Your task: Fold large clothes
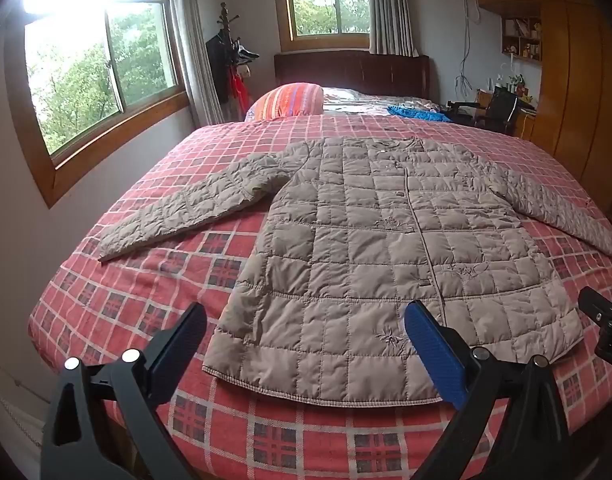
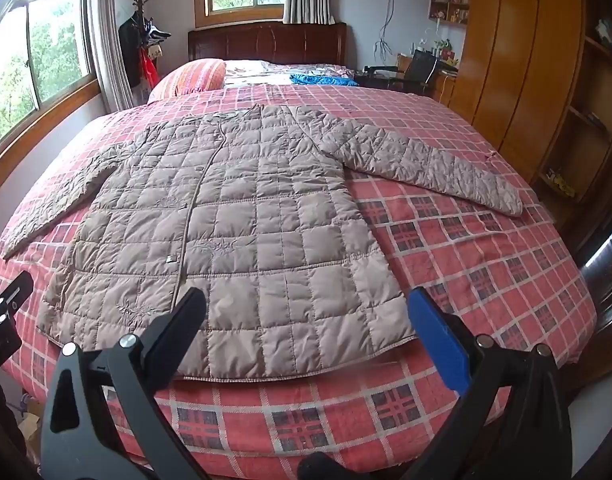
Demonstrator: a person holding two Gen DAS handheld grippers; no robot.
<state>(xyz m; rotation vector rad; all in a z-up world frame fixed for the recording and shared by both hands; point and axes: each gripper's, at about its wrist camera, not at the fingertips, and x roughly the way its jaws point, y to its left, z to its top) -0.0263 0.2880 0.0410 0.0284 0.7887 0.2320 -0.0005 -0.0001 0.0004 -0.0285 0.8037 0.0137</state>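
A: Item under check?
B: Beige quilted padded jacket [image 1: 370,240], square-stitched, front closed, laid flat face-up on red-and-white plaid bedspread [image 1: 145,300]. Hem along near edge of bed, collar toward far edge by dark wooden headboard [image 1: 354,70]. Both sleeves spread out to the sides, flat on spread; one cuff toward window-side edge, other toward wardrobe-side edge.

A: Left claw?
B: Left gripper [image 1: 306,336] spread wide, nothing between. Black finger over bare spread just beside hem corner, blue-padded finger [image 1: 434,356] over lower front of jacket. Contact w/ fabric: cannot tell.

A: Right claw?
B: Right gripper [image 2: 306,332] likewise wide apart, empty. Black finger above hem near front closure, blue-padded finger [image 2: 438,340] just past jacket's hem corner, over spread. Seen also at right edge of left-wrist view, as black hardware.

A: Surroundings?
B: Orange striped pillow [image 2: 193,76] and crumpled blue cloth [image 2: 318,79] at far end of bed, well apart from jacket. Wood-framed windows [image 1: 97,64] on left wall, wooden wardrobe [image 2: 518,60] at right.
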